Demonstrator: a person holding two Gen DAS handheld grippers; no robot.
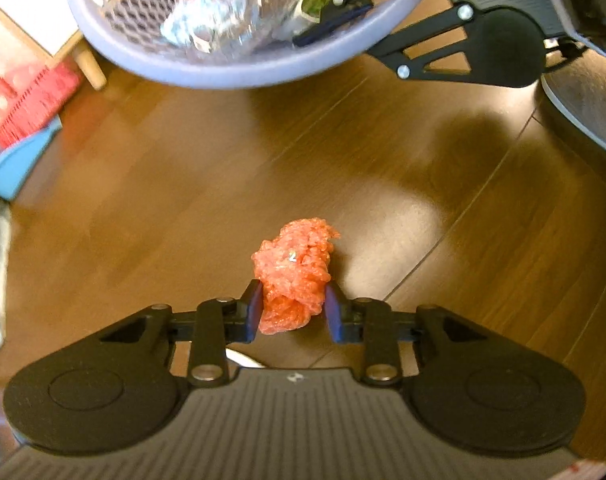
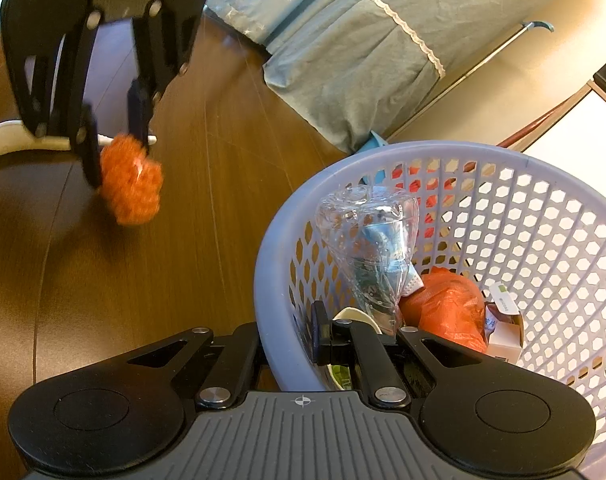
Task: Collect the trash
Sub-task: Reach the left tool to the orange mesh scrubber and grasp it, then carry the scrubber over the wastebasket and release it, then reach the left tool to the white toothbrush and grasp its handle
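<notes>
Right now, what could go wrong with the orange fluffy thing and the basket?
1. The left claw pinches only the near end of the orange mesh ball; most of it sticks out past the fingers, so it might slip out and land on the floor.
2. The right claw clamps just the rim of the purple basket. It looks tilted, so the plastic bottle could spill out.

Warm, bright light shines off the brown floor (image 1: 419,216) at 3 o'clock. Dark shadows lie beside it. Edges bend round, and the basket (image 1: 239,68) at 12 o'clock looks blurry.
</notes>
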